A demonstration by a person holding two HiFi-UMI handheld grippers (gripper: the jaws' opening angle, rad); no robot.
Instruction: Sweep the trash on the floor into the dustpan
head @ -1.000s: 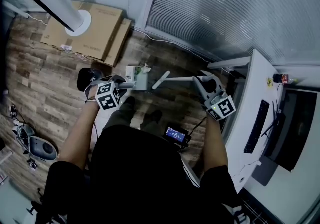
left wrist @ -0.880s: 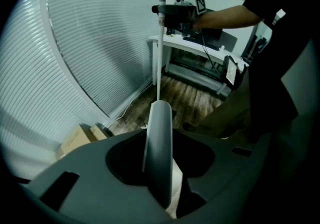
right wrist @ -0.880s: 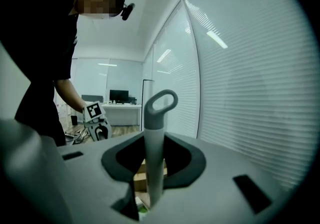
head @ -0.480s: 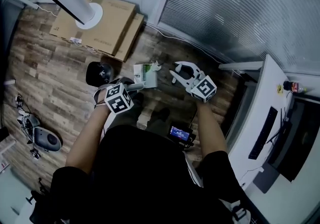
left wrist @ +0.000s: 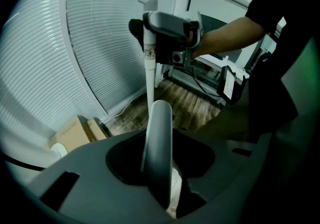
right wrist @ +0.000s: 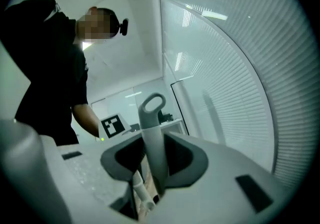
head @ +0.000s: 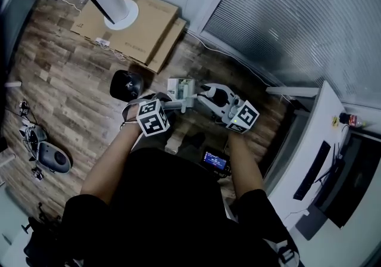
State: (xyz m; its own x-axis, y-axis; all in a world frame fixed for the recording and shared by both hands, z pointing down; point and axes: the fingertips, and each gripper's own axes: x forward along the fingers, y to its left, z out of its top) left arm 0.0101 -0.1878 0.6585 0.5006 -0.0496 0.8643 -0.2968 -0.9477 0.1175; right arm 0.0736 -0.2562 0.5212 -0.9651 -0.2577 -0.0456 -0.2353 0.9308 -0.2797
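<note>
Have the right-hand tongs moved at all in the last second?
Yes. The right tongs have swung left, away from the white desk and towards the dustpan on the floor.

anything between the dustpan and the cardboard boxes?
Nothing. Only a bare strip of wood floor separates the dustpan from the cardboard boxes; the head view shows it.

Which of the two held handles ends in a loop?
The handle in the right hand-held gripper: its top is an open loop. The handle in the left hand-held gripper ends in a plain rounded tip.
</note>
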